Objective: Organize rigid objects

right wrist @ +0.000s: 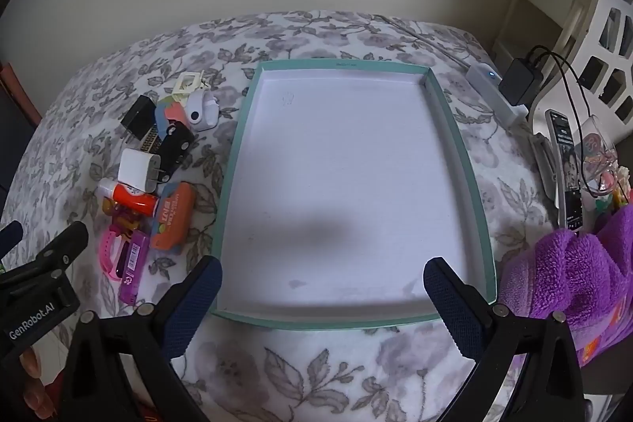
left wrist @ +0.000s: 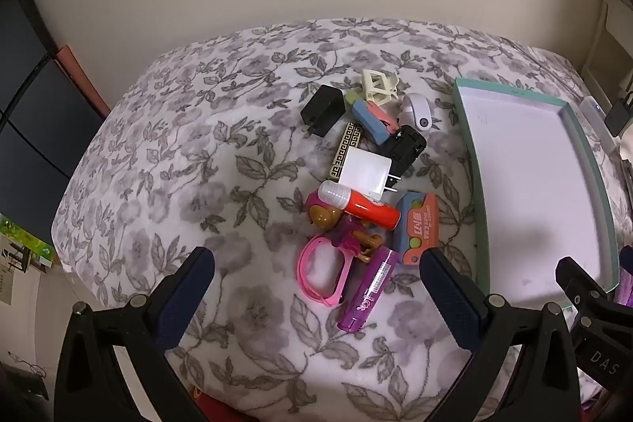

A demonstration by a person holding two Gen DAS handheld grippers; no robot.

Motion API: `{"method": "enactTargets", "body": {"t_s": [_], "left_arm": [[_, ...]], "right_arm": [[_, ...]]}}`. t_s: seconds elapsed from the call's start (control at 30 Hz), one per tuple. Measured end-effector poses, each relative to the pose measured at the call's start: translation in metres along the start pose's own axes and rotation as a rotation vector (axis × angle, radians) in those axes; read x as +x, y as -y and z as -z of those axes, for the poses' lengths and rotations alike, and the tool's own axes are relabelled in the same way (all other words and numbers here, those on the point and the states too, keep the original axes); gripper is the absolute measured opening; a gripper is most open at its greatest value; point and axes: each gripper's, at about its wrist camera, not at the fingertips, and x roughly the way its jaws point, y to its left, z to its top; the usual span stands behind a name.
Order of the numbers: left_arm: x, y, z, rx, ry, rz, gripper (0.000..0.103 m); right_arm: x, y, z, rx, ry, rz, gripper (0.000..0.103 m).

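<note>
A pile of small rigid objects lies on the floral bed cover. It holds a white charger [left wrist: 366, 173], a red glue stick [left wrist: 358, 205], a pink band [left wrist: 321, 273], a purple tube [left wrist: 370, 291], an orange box [left wrist: 417, 228] and a black plug [left wrist: 322, 110]. An empty teal-rimmed tray [right wrist: 461, 145] lies to the right of the pile. My left gripper [left wrist: 316, 263] is open just above the pile's near end. My right gripper [right wrist: 322, 273] is open over the tray's near edge. The pile also shows in the right wrist view, with the charger [right wrist: 138, 169] on top.
A purple towel [right wrist: 573, 275], a phone [right wrist: 567, 169], a white power strip [right wrist: 496, 93] with a black adapter and cables lie right of the tray. The bed meets a plain wall behind. A white shelf stands at the far right.
</note>
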Motion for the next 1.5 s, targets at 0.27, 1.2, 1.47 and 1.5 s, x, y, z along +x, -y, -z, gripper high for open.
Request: {"method": "enactTargets", "body": {"t_s": [0.27, 1.2, 1.47, 1.5], "left_arm": [[-0.0003, 0.0002, 0.0005, 0.002, 0.002, -0.001, 0.103], [0.0008, -0.001, -0.0003, -0.004, -0.003, -0.004, 0.103], [0.0009, -0.001, -0.0001, -0.003, -0.004, -0.005, 0.103], [0.0009, -0.0008, -0.0002, -0.003, -0.004, -0.004, 0.103]], "right_arm": [[0.0004, -0.0005, 0.0002, -0.002, -0.001, 0.0, 0.103], [0.0032, -0.0013, 0.0008, -0.014, -0.022, 0.005, 0.103], [0.0039, -0.0014, 0.0011, -0.014, -0.025, 0.006, 0.103], [0.004, -0.0014, 0.001, -0.015, -0.025, 0.007, 0.103]]}}
